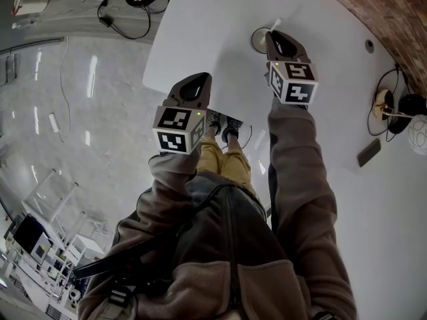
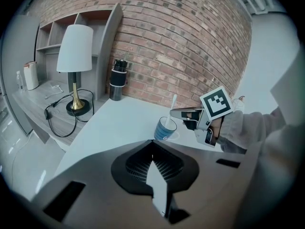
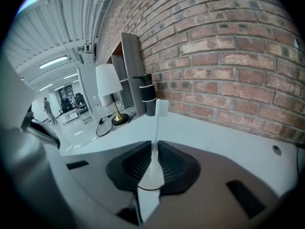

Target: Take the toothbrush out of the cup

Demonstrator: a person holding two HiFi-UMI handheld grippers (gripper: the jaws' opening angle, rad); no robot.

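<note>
A blue cup point(image 2: 165, 129) stands on the white table point(image 2: 119, 120) with a white toothbrush point(image 2: 172, 106) upright in it. In the head view the cup point(image 1: 259, 40) is at the far middle, with the brush head point(image 1: 275, 25) poking out beside my right gripper point(image 1: 272, 39). In the right gripper view the toothbrush point(image 3: 157, 128) rises between the jaws, and the right gripper point(image 3: 155, 149) is shut on its handle. My left gripper point(image 2: 152, 149) is shut and empty, held back near the table's near edge, left of the cup; in the head view the left gripper point(image 1: 200, 80) is there too.
A white-shaded lamp point(image 2: 75, 56) with a brass foot and cable stands on a side shelf at the left. A black flask point(image 2: 117, 79) is at the brick wall point(image 2: 190, 46). A dark flat object point(image 1: 368, 153) and a second lamp point(image 1: 390, 109) are on the table's right.
</note>
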